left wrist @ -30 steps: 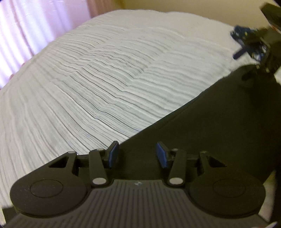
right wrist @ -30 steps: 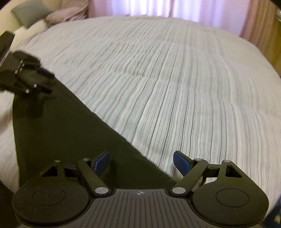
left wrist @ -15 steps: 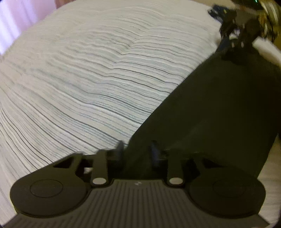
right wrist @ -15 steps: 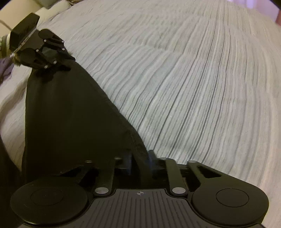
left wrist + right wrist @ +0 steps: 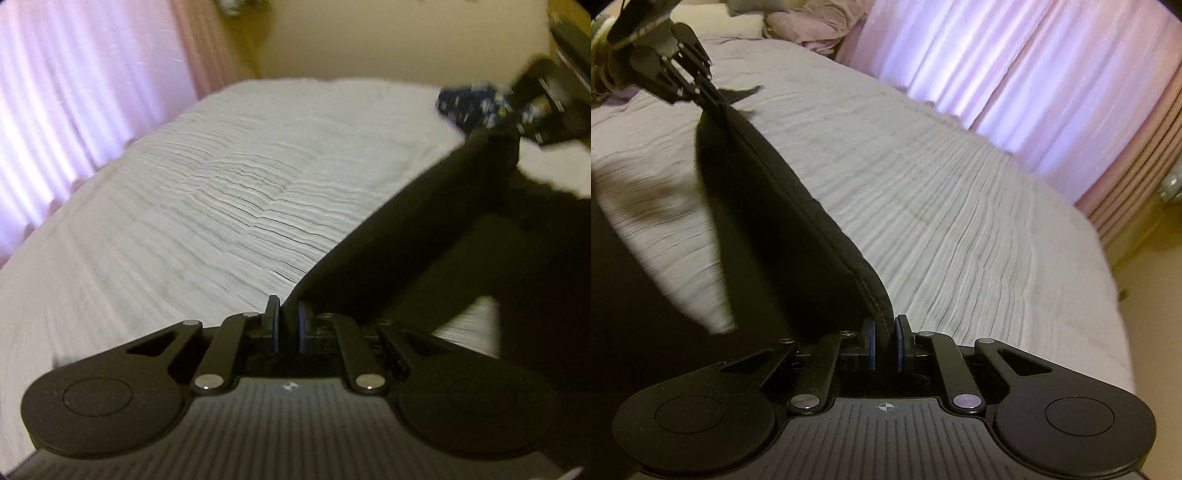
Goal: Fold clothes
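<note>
A black garment (image 5: 424, 236) hangs stretched above the bed between my two grippers. My left gripper (image 5: 287, 325) is shut on one corner of its hemmed edge. My right gripper (image 5: 884, 341) is shut on the other corner of the garment (image 5: 783, 221). The right gripper also shows at the far upper right of the left wrist view (image 5: 517, 122), and the left gripper at the upper left of the right wrist view (image 5: 698, 92). The rest of the garment droops down into shadow and its lower part is hidden.
A white striped bedspread (image 5: 192, 221) covers the bed (image 5: 960, 221) beneath. Pink curtains (image 5: 1015, 74) hang behind the bed. A blue patterned cloth (image 5: 469, 101) lies at the far side. Pillows (image 5: 812, 22) sit at the head.
Both grippers closed on the garment's edge corners, then lifted it off the bedspread. The garment now hangs taut in the air between them.
</note>
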Available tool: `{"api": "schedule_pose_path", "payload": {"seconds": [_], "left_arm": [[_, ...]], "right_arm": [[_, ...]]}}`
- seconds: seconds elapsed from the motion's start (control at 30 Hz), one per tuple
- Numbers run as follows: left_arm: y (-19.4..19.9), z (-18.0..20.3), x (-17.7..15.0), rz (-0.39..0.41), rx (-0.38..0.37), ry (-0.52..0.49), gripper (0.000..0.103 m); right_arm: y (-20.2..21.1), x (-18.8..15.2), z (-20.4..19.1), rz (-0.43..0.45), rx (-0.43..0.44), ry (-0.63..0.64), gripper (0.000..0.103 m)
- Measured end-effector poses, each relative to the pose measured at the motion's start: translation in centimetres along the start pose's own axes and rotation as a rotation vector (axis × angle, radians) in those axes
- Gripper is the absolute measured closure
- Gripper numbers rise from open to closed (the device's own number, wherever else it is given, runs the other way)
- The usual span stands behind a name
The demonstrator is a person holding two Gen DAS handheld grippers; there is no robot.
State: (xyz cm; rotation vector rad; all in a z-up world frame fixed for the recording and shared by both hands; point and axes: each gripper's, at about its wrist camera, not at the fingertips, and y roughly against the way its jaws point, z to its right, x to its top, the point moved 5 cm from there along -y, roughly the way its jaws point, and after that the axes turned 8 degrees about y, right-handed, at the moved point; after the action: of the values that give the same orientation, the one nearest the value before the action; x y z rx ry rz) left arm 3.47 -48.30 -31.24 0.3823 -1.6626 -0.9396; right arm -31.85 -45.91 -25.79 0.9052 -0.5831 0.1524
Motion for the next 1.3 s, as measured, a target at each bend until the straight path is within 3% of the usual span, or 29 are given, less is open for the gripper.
{"api": "schedule_pose_path", "payload": {"seconds": [0.1,0.2,0.27,0.3,0.33,0.4,0.5,0.67,0.83,0.97,1.07,1.13,1.17,1.2,1.3], "left_arm": [[2.7,2.7,-4.6,-0.062,0.001,0.106,0.096],[5.5,5.5,-9.1,-0.125,0.001,0.212,0.093],[7.3,7.4,-12.1,-0.166,0.001,0.283,0.091],[8.3,8.3,-13.7,-0.187,0.002,0.319,0.092],[9.2,9.3,-15.2,-0.208,0.002,0.354,0.092],[10.4,9.9,-16.2,-0.221,-0.025,0.429,0.091],[11.7,9.3,-16.4,-0.196,-0.025,0.555,0.082],[10.6,5.6,-16.6,-0.155,0.073,0.84,0.072],[8.8,1.9,-18.7,-0.133,0.144,1.162,0.072],[7.4,0.1,-20.0,-0.09,0.166,1.339,0.072],[6.6,-0.4,-20.2,-0.065,0.172,1.352,0.074],[6.1,-0.5,-20.3,-0.062,0.181,1.34,0.08],[5.8,-0.5,-20.4,-0.062,0.186,1.336,0.081],[5.8,-0.5,-20.4,-0.057,0.192,1.323,0.086],[6.7,-0.3,-19.8,-0.018,0.222,1.256,0.094]], "right_arm": [[4.5,-1.4,-6.3,-0.06,-0.004,0.057,0.094],[6.4,-3.5,-11.9,-0.156,0.01,0.044,0.092],[6.0,-5.1,-15.8,-0.272,0.042,0.059,0.077],[6.1,-6.0,-17.1,-0.327,0.037,0.062,0.052],[6.4,-6.7,-18.1,-0.36,0.011,0.051,0.042],[7.5,-7.5,-18.2,-0.377,-0.018,-0.035,0.042],[8.8,-8.5,-15.5,-0.368,-0.014,-0.42,0.042],[9.0,-13.2,-9.5,-0.229,0.023,-1.232,0.042],[8.3,-19.0,-7.2,-0.058,0.005,-1.708,0.042],[8.6,-22.6,-4.7,0.045,-0.039,-1.897,0.042],[7.9,-24.2,-3.8,0.047,-0.069,-1.955,0.043],[7.6,-25.6,-3.5,0.04,-0.076,-1.976,0.044],[7.3,-25.8,-3.1,0.045,-0.069,-1.986,0.051],[7.0,-26.0,-2.7,0.047,-0.061,-1.995,0.075],[7.3,-25.5,-2.1,0.016,-0.065,-1.932,0.084]]}}
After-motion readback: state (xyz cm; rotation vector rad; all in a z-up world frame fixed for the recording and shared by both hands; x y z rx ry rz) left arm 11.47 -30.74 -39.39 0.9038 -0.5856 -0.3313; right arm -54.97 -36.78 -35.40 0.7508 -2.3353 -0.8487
